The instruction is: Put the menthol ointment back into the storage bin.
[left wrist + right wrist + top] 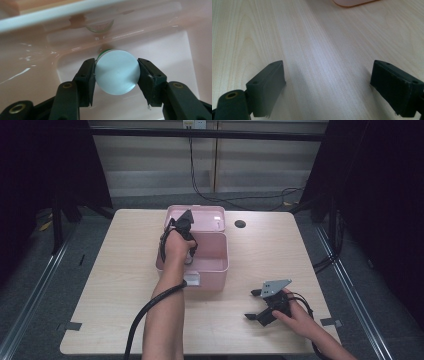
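Note:
A pink plastic box with its lid folded back stands on the table's middle. My left gripper reaches down into it. In the left gripper view that left gripper is shut on a small round container with a pale blue-white cap and a green edge, held just above the box's pink floor. My right gripper rests low over the table at the front right, its jaws wide open. In the right gripper view the right gripper has only bare wood between its pads.
The light wooden table has a dark round hole behind the box. The pink box's corner appears at the top of the right gripper view. Cables trail from both grippers toward the front edge.

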### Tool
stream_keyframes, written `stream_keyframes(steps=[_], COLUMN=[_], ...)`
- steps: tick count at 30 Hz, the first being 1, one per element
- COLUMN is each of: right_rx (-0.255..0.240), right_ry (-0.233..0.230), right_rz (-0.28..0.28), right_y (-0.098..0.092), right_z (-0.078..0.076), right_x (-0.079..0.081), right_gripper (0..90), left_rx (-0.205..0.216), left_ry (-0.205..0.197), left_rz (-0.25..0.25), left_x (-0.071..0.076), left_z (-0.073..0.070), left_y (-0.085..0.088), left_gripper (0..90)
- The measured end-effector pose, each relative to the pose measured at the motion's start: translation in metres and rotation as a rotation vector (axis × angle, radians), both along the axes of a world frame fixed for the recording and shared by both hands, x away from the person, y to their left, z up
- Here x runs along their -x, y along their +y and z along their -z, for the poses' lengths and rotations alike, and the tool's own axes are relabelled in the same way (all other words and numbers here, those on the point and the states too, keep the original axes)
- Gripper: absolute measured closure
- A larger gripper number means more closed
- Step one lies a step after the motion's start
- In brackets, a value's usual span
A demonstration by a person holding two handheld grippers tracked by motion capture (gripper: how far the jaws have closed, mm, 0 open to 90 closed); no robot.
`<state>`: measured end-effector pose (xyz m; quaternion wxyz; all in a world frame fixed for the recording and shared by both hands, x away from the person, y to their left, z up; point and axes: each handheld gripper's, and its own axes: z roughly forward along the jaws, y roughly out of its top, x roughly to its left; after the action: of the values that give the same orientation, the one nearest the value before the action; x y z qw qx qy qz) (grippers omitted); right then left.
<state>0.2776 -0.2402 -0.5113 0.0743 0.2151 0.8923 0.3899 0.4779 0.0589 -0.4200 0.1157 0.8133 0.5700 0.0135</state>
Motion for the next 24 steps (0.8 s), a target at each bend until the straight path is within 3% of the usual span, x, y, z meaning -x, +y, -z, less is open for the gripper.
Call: stream_keyframes(steps=[24], right_rx=[0.0], right_ry=[0.0], right_rz=[0.0], right_y=[0.0], right_z=[0.0], right_x=[0.0], right_gripper=[11.4], left_rx=[0.003], left_ry=[-0.023], left_rz=[-0.001], left_x=[0.0002], left_z=[0.0088], left_y=[-0.0009], left_gripper=[49.8])
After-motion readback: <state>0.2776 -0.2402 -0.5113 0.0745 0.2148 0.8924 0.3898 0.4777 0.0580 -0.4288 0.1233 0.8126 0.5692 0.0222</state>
